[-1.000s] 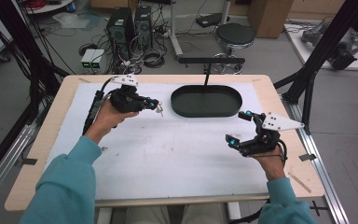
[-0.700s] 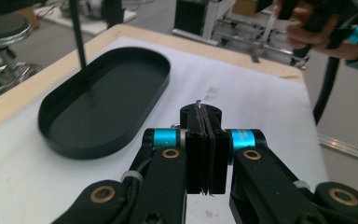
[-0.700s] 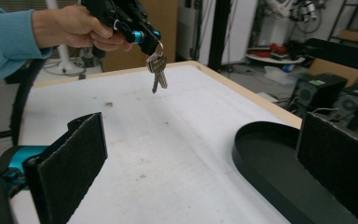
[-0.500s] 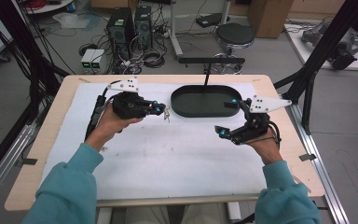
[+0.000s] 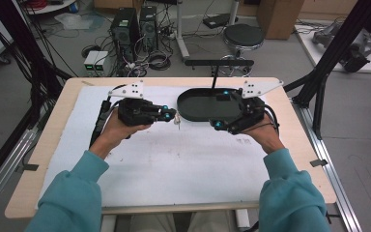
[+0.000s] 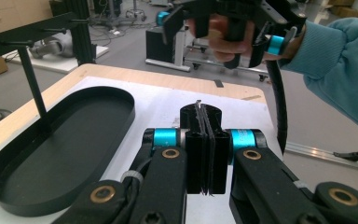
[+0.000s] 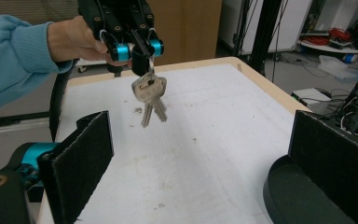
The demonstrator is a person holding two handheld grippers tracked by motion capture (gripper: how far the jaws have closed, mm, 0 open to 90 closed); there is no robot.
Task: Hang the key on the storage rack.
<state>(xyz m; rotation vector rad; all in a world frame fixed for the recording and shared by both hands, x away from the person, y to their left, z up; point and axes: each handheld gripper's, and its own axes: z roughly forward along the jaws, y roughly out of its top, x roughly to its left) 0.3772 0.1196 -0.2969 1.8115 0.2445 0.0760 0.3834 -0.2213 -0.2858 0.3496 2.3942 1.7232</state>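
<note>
Dangling from the clamped jaws of the left gripper, a bunch of silver metal keys hangs above the white-covered bench, near its far edge beside the black oval tray. The right gripper stands wide and empty. Pickup done; delivery, perhaps into the tray, remains.

In the left gripper view the keys' ring is a thin sliver between closed jaws, the keys hidden below. The tray is cut by the right gripper view's lower edge. From above, the keys are too small to count.
</note>
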